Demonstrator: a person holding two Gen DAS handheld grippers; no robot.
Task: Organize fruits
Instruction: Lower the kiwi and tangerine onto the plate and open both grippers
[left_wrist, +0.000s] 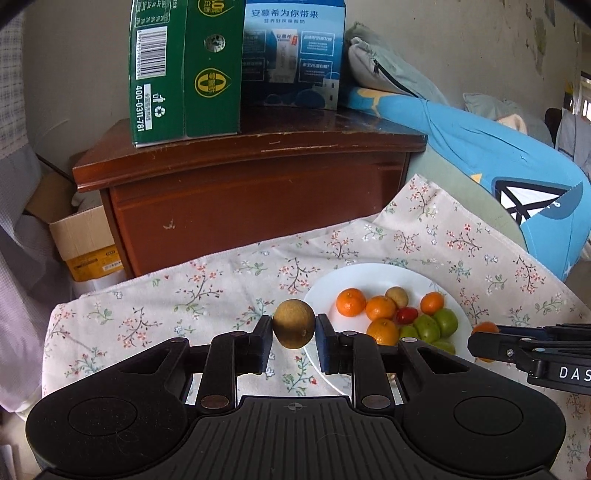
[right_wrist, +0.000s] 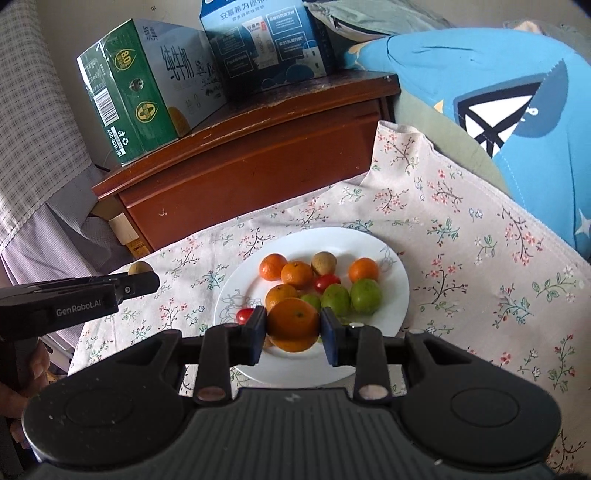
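Observation:
My left gripper (left_wrist: 294, 328) is shut on a round brown fruit (left_wrist: 293, 323), held above the floral cloth just left of the white plate (left_wrist: 373, 275). My right gripper (right_wrist: 293, 325) is shut on an orange (right_wrist: 293, 325), held over the near part of the plate (right_wrist: 391, 258). The plate holds several oranges (right_wrist: 296, 274), green fruits (right_wrist: 365, 295), small red fruits (right_wrist: 326, 282) and another brown fruit (right_wrist: 323, 263). The left gripper also shows in the right wrist view (right_wrist: 142, 278), with the brown fruit (right_wrist: 139, 267) between its fingers.
A floral cloth (left_wrist: 184, 306) covers the table. A dark wooden cabinet (left_wrist: 251, 192) stands behind it with a green carton (left_wrist: 184, 74) and a blue carton (left_wrist: 291, 55) on top. A blue cushion (left_wrist: 517, 173) lies at the right. Cardboard boxes (left_wrist: 88, 240) sit at the left.

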